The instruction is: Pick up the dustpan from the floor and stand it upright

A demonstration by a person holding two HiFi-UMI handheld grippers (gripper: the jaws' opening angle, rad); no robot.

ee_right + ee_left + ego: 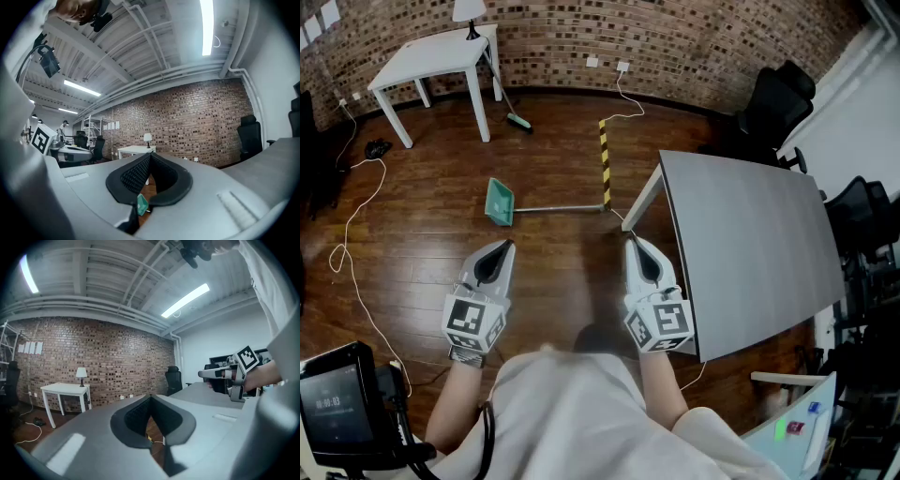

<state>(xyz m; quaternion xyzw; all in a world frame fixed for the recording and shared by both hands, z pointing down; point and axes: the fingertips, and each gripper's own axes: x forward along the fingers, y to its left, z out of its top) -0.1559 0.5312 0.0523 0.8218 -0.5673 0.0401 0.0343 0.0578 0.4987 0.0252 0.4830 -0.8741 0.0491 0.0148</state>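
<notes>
A teal dustpan [499, 202] lies flat on the wooden floor, its long thin handle [562, 208] running right toward the grey table's leg. My left gripper [507, 245] is held level, short of the pan, jaws shut and empty. My right gripper [630, 242] is level too, just short of the handle's far end, shut with nothing in it. In the right gripper view a sliver of the teal dustpan [142, 204] shows below the closed jaws [150, 155]. The left gripper view shows closed jaws [150, 397] and the other gripper [229, 373] off to the right.
A grey table [750, 244] stands close on the right, with a yellow-black striped strip [604, 161] by its corner. A white table [441, 54] with a lamp and a leaning broom [508, 111] is at the back left. White cables [354, 246] trail on the left; office chairs [778, 103] stand at the right.
</notes>
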